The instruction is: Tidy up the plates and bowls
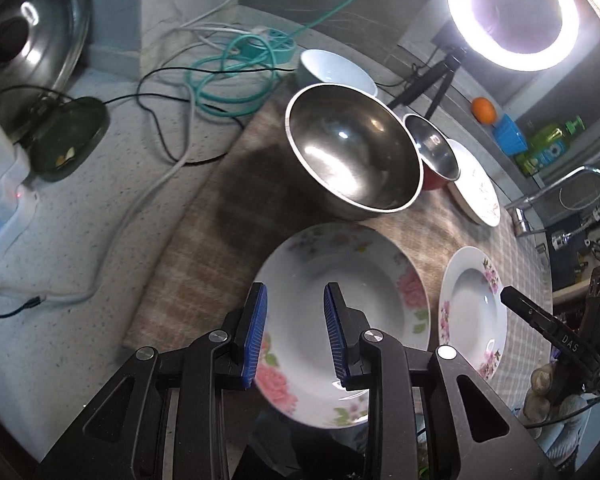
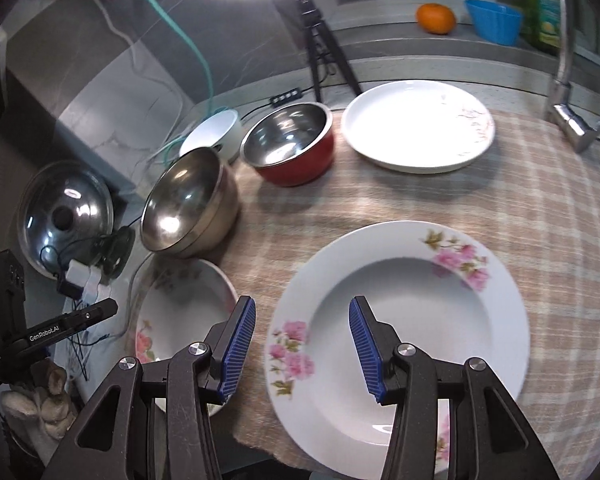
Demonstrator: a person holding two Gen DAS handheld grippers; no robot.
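Observation:
Two deep floral plates lie on the checked cloth. My left gripper hovers open above the left plate, with nothing between its blue pads. My right gripper stands open over the left rim of the right plate, and its pads do not touch it. Behind them stand a large steel bowl, a red bowl with a steel inside and a white bowl. A flat white plate sits at the back right.
A ring light on a tripod stands behind the bowls. Cables, a power strip and a pot lid crowd the counter on the left. A faucet rises at the right. An orange and a blue cup sit on the back ledge.

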